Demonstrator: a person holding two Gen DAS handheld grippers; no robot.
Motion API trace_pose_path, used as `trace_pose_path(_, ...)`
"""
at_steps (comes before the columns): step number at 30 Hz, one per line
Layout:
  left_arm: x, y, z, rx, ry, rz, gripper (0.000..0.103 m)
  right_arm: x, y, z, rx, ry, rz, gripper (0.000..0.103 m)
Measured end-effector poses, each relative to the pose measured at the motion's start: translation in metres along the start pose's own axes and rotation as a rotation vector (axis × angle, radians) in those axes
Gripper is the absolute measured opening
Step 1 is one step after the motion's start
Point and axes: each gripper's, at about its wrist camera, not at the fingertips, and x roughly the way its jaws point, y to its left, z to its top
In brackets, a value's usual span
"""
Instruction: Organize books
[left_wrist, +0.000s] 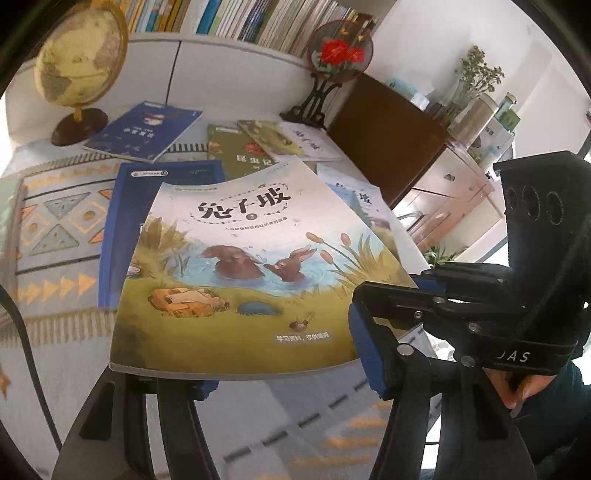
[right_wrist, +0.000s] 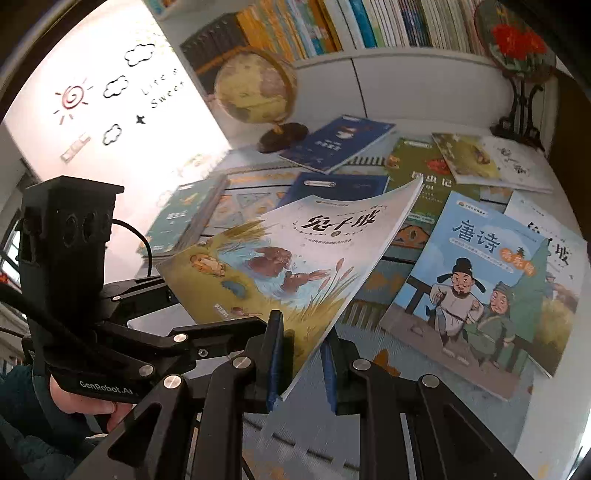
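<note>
Looking along the left claw (left_wrist: 280, 380) first, we see the rabbit book (left_wrist: 243, 269) raised off the desk (left_wrist: 48, 332), near edge resting over the claw's fingers; we can't tell if the pads press it, jaws part-open. Right claw (left_wrist: 373, 350) sits at the book's right corner. Spare books lie flat behind it.

Right wrist view: our right claw (right_wrist: 301, 354) is pinched narrow on the book's (right_wrist: 295, 258) near corner, blue pads either side of the edge. Book tilts up and away, long axis running toward the shelf (right_wrist: 369, 26). Left claw (right_wrist: 162, 291) sits at the opposite edge. Right looks like the firmer hold, so we judge it leads toward the shelf.
</note>
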Motion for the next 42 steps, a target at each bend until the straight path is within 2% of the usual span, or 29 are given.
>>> trace_pose_path(5, -0.033, -0.027, -0.022, -0.031, -0.055, 0.016, 0.058, -0.032, 0.022, -0.019, -0.058, -0.029, 0.012, 0.018)
trace_pose_path(9, -0.065, -0.043, -0.042, -0.053, -0.106, 0.065, 0.058, -0.052, 0.042, -0.031, -0.109, -0.052, 0.044, 0.018)
trace_pose_path(13, -0.096, -0.043, -0.057, -0.08, -0.155, 0.131, 0.058, -0.059, 0.069, -0.037, -0.17, -0.066, 0.089, 0.018)
trace_pose_path(17, -0.128, -0.026, -0.066, -0.12, -0.207, 0.19, 0.058, -0.05, 0.1, -0.032, -0.224, -0.066, 0.152, 0.018)
trace_pose_path(23, -0.164, 0.033, -0.07, -0.199, -0.259, 0.273, 0.058, -0.01, 0.153, -0.005, -0.298, -0.05, 0.224, 0.019)
trace_pose_path(27, -0.176, 0.085, -0.061, -0.228, -0.251, 0.297, 0.058, 0.034, 0.18, 0.019, -0.3, -0.023, 0.268, 0.019)
trace_pose_path(36, -0.164, 0.221, -0.023, -0.284, -0.174, 0.271, 0.058, 0.157, 0.217, 0.088, -0.209, 0.066, 0.292, 0.019)
trace_pose_path(42, -0.149, 0.276, -0.011, -0.291, -0.139, 0.234, 0.058, 0.213, 0.223, 0.116, -0.13, 0.104, 0.269, 0.02)
